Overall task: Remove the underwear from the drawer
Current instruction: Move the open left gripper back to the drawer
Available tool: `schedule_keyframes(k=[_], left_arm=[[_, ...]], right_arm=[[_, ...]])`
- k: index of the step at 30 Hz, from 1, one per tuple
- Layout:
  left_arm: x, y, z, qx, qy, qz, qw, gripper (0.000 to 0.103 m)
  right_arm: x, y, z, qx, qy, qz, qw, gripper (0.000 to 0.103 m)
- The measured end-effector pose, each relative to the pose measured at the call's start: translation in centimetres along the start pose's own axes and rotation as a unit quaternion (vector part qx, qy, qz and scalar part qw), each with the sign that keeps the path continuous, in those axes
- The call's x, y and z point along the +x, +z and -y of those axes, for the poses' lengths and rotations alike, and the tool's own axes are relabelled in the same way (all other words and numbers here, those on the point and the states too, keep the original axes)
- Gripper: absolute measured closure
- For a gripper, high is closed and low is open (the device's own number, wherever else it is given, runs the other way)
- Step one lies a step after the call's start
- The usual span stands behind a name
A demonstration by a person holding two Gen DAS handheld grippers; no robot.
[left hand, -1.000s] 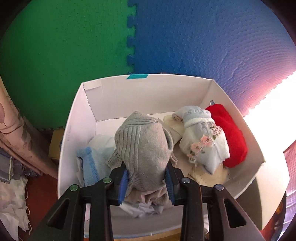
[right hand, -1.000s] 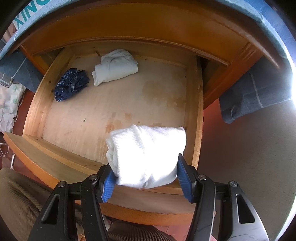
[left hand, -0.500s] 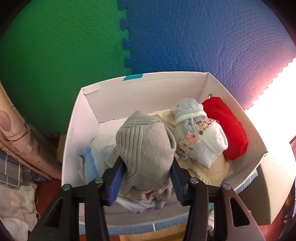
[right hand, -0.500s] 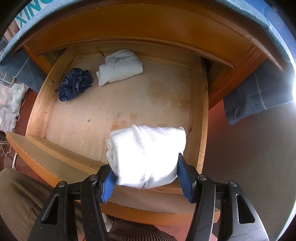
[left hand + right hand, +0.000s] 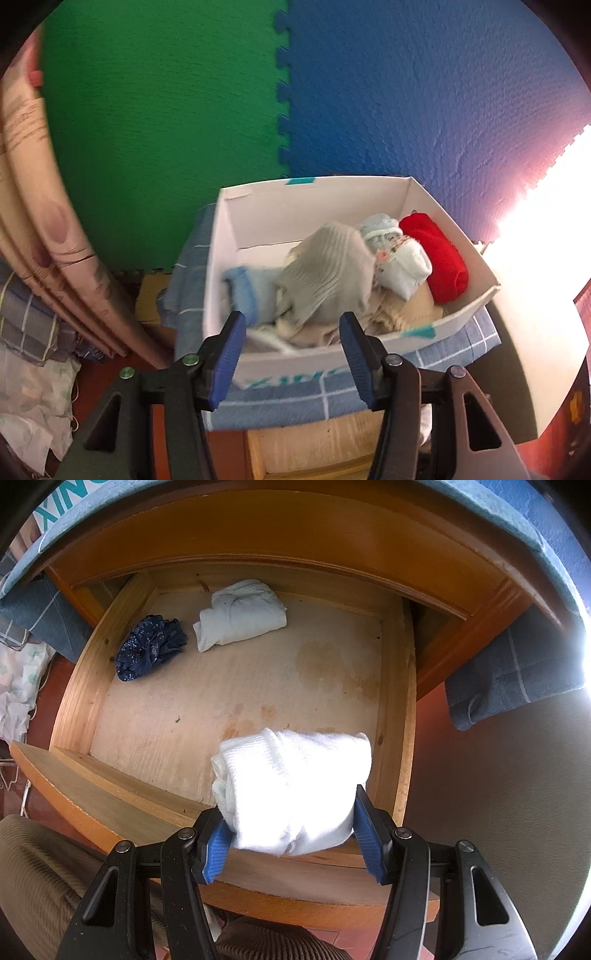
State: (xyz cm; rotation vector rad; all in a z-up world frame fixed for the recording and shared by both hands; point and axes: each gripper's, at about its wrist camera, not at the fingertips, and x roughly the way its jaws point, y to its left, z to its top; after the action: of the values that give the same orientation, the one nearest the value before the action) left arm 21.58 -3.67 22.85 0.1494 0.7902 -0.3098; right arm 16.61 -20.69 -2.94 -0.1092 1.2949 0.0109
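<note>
So the left gripper (image 5: pixel 291 350) has just been opening its jaws, and there's nothing between the blue pads now, they stand apart in front of the white cardboard box (image 5: pixel 458 236). The grey ribbed knit bundle (image 5: pixel 328 277) lies on top of the pile in there, next to a pale blue rolled piece with a floral trim (image 5: pixel 399 262) and a red rolled fabric piece (image 5: pixel 439 258). My guess is the box is the drop-off spot, which is why it sits on the blue checked towel (image 5: pixel 295 398) right above the furniture, close to reach

The right gripper (image 5: pixel 291 838) is pinching a white rolled knit underwear bundle (image 5: pixel 295 790), pads pressed into both sides, held above the front right corner of the open wooden drawer (image 5: pixel 395 701). Pointing steeply down like that makes sense for plucking things off the drawer floor

Left in the drawer at the back: a dark blue patterned crumpled piece (image 5: pixel 149 648) and a pale folded cloth bundle (image 5: pixel 240 616), just beside each other. I reckon the white bundle goes to the box next, then those two
</note>
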Motion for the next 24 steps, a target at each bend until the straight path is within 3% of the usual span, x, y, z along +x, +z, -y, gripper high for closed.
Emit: schedule_keyframes(k=[6, 10, 17, 24], left_arm=[[-2.5, -4.8, -1.7, -0.01, 0.03, 0.018, 0.9994, 0.046], [-2.2, -9.6, -2.1, -0.026, 0.046, 0.007, 0.9986, 0.045], [2.7, -17.0, -0.4, -0.026, 0.076, -0.042, 0.9959, 0.045], [6.9, -19.5, 0.2, -0.063, 0.053, -0.068, 0.9943, 0.045]], right_arm=[[0.0, -0.1, -0.1, -0.001, -0.004, 0.001, 1.0, 0.047], [0.0, -0.1, -0.2, -0.004, -0.011, 0.002, 1.0, 0.047], [0.0, -0.1, -0.2, -0.005, -0.018, 0.003, 1.0, 0.047], [0.2, -0.1, 0.2, -0.006, -0.033, 0.0, 0.999, 0.047]])
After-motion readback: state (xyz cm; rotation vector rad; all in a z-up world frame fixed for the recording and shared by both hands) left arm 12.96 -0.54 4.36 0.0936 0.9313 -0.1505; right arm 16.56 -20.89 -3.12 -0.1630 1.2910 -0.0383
